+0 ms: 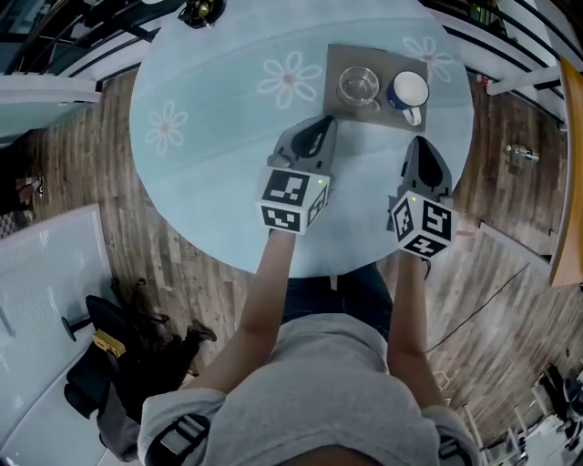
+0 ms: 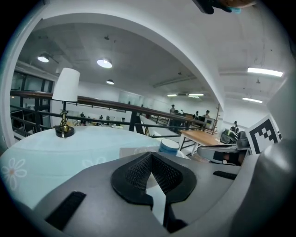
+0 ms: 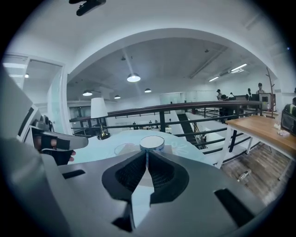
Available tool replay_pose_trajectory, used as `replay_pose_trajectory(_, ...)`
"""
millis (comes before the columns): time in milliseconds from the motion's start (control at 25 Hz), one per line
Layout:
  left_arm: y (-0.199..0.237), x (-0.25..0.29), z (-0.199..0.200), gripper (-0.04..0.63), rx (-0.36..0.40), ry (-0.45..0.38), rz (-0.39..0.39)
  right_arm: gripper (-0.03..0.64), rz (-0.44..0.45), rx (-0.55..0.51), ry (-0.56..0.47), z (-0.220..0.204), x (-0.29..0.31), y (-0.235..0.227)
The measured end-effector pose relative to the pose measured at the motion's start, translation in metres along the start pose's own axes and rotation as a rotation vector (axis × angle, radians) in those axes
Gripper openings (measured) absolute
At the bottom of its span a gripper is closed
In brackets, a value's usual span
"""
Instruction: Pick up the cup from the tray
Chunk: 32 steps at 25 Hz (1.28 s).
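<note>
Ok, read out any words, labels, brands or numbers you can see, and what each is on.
No readable text anywhere.
Left claw and right claw: their cubes carry black-and-white square markers only, no letters.
Cup, glass, tray: no print visible.
Table: daisy drawings, no words.
Background: nothing sharp enough to read.

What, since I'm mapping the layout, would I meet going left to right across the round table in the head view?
Lamp base → left hand-held gripper → glass → blue mug.
</note>
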State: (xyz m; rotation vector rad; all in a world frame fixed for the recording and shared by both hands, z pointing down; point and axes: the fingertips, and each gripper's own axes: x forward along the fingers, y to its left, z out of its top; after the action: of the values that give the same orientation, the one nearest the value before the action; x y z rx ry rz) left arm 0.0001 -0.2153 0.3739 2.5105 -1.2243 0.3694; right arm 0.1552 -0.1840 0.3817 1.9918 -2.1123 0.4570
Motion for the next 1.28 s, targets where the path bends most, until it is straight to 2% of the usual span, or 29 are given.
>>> replay_pose_trajectory(240,-0.002,0.022,0.002,0.006,0.056,0.031,-0.017,0.012,0.018,0.000,0.045,-0.017,0.020,-0.020)
replay_pose_trajectory(280,-0.004,0.024,0.003,0.006,0.071,0.037,-0.032,0.029,0.031,-0.001,0.053,-0.020,0.023,-0.020)
replay_pose_trajectory(320,-0.005,0.025,0.004,0.006,0.086,0.044,-0.048,0.090,0.045,-0.001,0.061,-0.022,0.027,-0.020)
replay_pose_trajectory(360,-0.006,0.027,0.005,0.009,0.102,0.053,-0.061,0.112,0.056,-0.002,0.068,-0.025,0.030,-0.020)
replay_pose_trajectory(560,-0.011,0.039,0.013,0.103,0.153,0.083,-0.128,0.112,0.077,-0.013,0.083,-0.034,0.049,-0.023)
replay_pose_trajectory(1000,-0.035,0.072,0.016,0.189,0.359,0.193,-0.334,0.110,0.127,-0.098,0.090,-0.038,0.076,-0.026)
replay_pose_trajectory(1120,-0.038,0.081,0.015,0.206,0.369,0.229,-0.376,0.109,0.143,-0.124,0.089,-0.039,0.080,-0.022)
replay_pose_trajectory(1280,-0.040,0.092,0.018,0.244,0.376,0.245,-0.392,0.064,0.160,-0.178,0.076,-0.041,0.080,-0.017)
